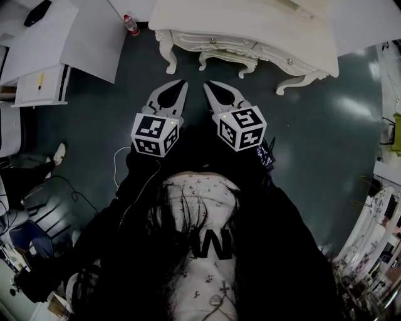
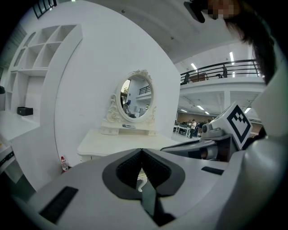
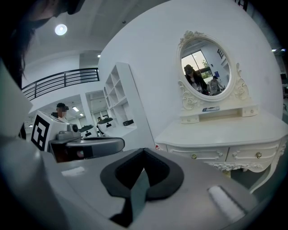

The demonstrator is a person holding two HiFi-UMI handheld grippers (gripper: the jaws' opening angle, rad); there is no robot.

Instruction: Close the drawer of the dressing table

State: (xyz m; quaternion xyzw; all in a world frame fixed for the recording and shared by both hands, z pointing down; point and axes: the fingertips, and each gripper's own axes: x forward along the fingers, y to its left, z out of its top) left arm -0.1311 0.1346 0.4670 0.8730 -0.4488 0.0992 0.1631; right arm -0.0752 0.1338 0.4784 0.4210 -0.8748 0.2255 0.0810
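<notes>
The white dressing table (image 1: 250,19) stands ahead of me on the dark floor, with an oval mirror (image 3: 204,74) on top. Its two drawer fronts, each with a small knob (image 3: 194,156) (image 3: 258,155), look flush with the frame. My left gripper (image 1: 182,82) and right gripper (image 1: 207,84) hang side by side in the air, short of the table and touching nothing. Both are shut and empty. In the left gripper view the jaws of the left gripper (image 2: 141,151) meet in front of the table (image 2: 121,141). In the right gripper view the jaws of the right gripper (image 3: 143,150) meet too.
A bottle with a red cap (image 1: 130,24) stands on the floor by the table's left leg. White desks and shelving (image 1: 75,37) fill the left side. Cables (image 1: 119,164) and a person's shoe (image 1: 57,152) lie at the left, a rack (image 1: 382,207) at the right.
</notes>
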